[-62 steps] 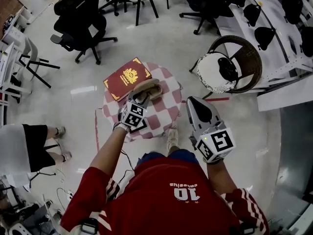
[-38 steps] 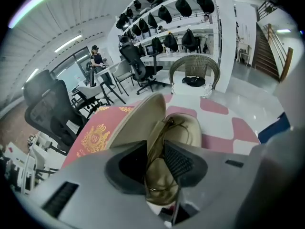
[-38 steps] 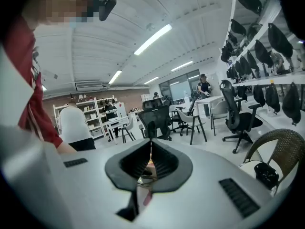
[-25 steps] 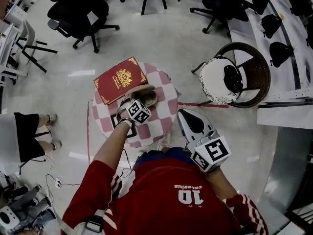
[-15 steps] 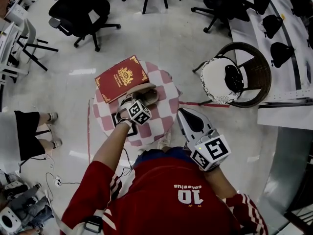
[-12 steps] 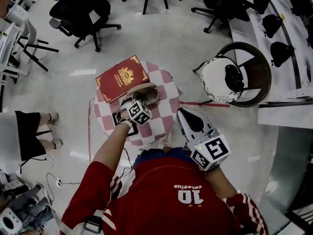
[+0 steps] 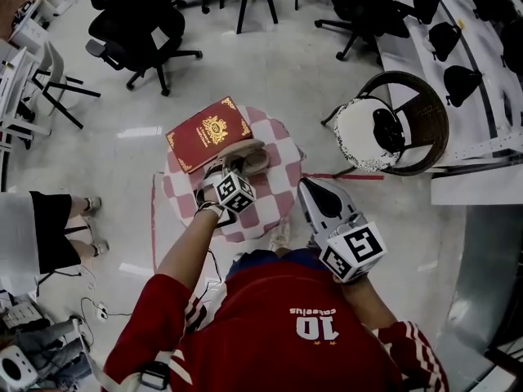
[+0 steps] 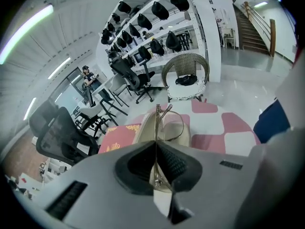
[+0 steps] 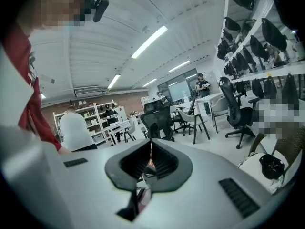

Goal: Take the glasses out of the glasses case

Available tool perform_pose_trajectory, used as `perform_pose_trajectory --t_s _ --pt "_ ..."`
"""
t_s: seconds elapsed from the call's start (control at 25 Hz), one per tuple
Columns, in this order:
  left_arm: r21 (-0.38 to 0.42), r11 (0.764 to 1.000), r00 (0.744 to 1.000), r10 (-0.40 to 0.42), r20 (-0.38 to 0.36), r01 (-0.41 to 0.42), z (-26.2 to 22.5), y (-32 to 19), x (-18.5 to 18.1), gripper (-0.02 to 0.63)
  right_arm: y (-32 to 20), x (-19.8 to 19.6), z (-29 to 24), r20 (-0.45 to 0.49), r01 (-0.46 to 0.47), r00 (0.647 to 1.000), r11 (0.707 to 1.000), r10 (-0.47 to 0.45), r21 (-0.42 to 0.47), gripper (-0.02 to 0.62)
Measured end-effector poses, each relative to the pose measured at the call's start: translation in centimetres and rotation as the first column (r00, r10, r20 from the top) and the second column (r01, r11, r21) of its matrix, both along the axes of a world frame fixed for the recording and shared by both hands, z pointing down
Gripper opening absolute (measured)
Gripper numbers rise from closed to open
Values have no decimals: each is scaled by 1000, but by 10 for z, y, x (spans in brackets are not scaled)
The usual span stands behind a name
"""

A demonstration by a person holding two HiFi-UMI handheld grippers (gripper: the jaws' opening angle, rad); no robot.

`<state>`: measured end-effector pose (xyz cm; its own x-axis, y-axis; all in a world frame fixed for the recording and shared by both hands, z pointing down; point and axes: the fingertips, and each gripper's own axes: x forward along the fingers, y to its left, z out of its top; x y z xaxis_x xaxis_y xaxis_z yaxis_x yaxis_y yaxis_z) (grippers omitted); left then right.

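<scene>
A small round table with a pink-and-white checked cloth (image 7: 265, 198) carries an open beige glasses case (image 7: 249, 158). My left gripper (image 7: 221, 171) hangs just above the case's near end. In the left gripper view that gripper (image 8: 156, 142) is shut on thin gold wire-framed glasses (image 8: 157, 120). Their rim sticks out past the jaw tips, over the case (image 8: 144, 128). My right gripper (image 7: 315, 188) hangs off the table's right side, near my body. Its jaws meet with nothing between them (image 9: 151, 144).
A red book with a gold crest (image 7: 208, 133) lies on the table's far left part, beside the case. A wicker chair with a white cushion (image 7: 392, 121) stands to the right. Black office chairs (image 7: 135, 35) stand beyond. A person (image 7: 33, 235) stands at the left.
The left gripper's cube has come slightly up and toward me from the case. The right gripper stays in much the same place beside the table.
</scene>
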<state>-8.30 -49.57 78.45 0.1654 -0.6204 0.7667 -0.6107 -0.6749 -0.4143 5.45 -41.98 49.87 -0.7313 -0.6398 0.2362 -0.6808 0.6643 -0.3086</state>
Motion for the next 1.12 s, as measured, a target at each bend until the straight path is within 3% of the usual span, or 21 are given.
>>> perform_pose_trajectory --t_s 0.28,0.44,0.64,0.76,0.92,1.12 --pt "48 999 995 -10 -103 15 -59 11 6 17 23 -5 -25 2 -32 999 999 32 31 17" --pt "52 996 975 -55 -216 68 -92 24 5 17 34 -11 -42 -5 -42 999 997 42 63 17" --pt "77 994 955 -53 -290 78 -129 47 -3 17 49 -15 -66 -7 -65 998 992 66 108 17" --pt "88 992 935 -58 -350 95 -153 62 -9 17 56 -15 -76 -9 -79 997 988 81 130 17" --pt "106 983 887 -85 -454 148 -190 83 -22 18 68 -20 -88 -13 -85 996 986 87 146 17" --pt "170 962 844 -93 -528 212 -232 110 -44 18 89 -30 -95 -18 -57 998 987 60 151 17"
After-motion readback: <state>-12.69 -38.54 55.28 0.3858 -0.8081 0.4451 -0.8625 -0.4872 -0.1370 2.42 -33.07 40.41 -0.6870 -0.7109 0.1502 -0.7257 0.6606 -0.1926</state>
